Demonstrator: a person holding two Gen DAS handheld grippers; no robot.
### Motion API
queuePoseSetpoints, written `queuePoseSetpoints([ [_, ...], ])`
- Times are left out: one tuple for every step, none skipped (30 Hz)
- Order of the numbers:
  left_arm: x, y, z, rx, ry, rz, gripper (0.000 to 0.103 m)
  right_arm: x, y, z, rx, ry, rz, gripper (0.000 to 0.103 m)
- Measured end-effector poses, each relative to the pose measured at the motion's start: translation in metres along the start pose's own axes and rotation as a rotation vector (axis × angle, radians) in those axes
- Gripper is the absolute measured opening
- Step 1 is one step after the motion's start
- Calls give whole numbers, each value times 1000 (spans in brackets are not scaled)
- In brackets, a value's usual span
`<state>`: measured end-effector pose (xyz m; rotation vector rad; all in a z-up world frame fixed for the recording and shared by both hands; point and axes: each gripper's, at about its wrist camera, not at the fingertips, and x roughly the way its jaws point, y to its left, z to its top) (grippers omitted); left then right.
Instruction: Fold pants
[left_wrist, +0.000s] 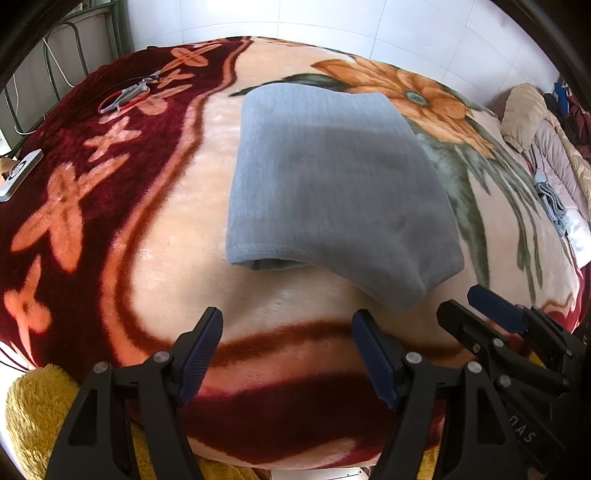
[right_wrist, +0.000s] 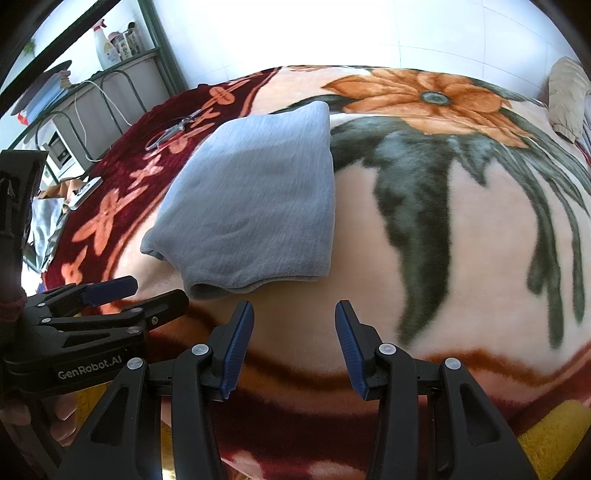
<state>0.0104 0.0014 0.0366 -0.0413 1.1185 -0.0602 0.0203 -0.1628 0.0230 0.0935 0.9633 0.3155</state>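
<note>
Lying flat on the floral blanket (left_wrist: 177, 229), the grey pants (left_wrist: 332, 192) are folded into a compact, roughly rectangular bundle. Long axis runs from the near edge of the bed away toward the wall; in the right wrist view it leans a little to the right as it recedes. Near end shows the rounded fold and layered edges facing both grippers. Left gripper (left_wrist: 288, 354) sits just short of that near end, jaws spread wide, nothing between them, not touching the cloth. Right gripper (right_wrist: 294, 350) likewise in front of the bundle, jaws spread, empty, apart from the fabric. Scissors (left_wrist: 129, 94) lie on the dark red border, well apart from the pants. A small white device (left_wrist: 20, 173) rests at the blanket's left edge.
</note>
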Motion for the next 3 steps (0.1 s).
queuePoseSetpoints([
  [0, 0, 0, 1, 1, -1, 76, 0, 0, 0, 0, 0, 1, 46],
  [0, -1, 0, 0, 0, -1, 76, 0, 0, 0, 0, 0, 0, 47],
  [-1, -2, 0, 1, 0, -2, 76, 0, 0, 0, 0, 0, 0, 47],
])
